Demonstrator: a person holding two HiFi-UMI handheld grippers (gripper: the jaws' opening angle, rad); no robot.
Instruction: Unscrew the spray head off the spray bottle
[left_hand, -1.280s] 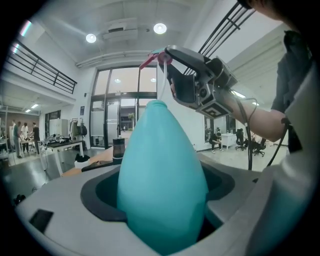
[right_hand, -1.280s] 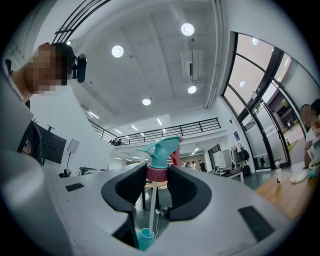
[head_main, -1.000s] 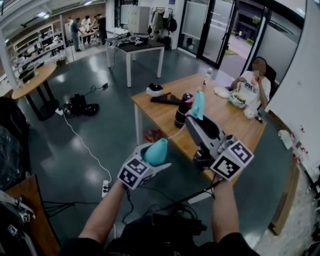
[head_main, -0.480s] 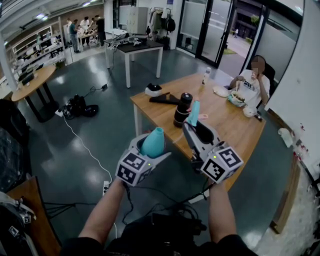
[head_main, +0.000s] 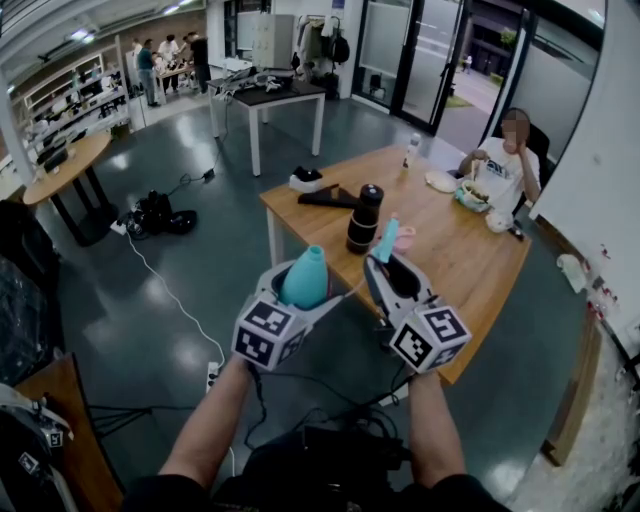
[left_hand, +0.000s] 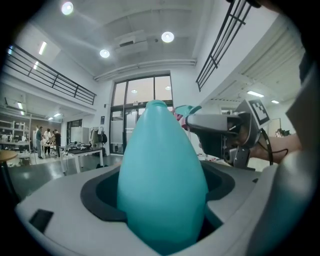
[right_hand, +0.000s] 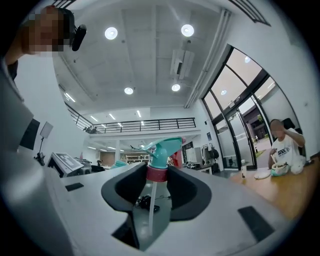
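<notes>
Tall, open workshop hall with a glossy grey floor (head_main: 120, 330) — glass at the far end, tables scattered about.

A long wooden table (head_main: 470, 255) stands at the right near a white wall (head_main: 600, 150), with a person (head_main: 505, 165) seated at its far end; behind it, dark-framed glass doors (head_main: 415, 55) let in daylight. Farther back is a dark-topped table on white legs (head_main: 272, 96), and at the left a round wooden table (head_main: 62, 162) before white shelving (head_main: 72, 88). A white cable (head_main: 160, 280) trails across the floor to a power strip (head_main: 211, 376). Overhead, round ceiling lights (right_hand: 111, 33) shine above a railed gallery (right_hand: 145, 123).
</notes>
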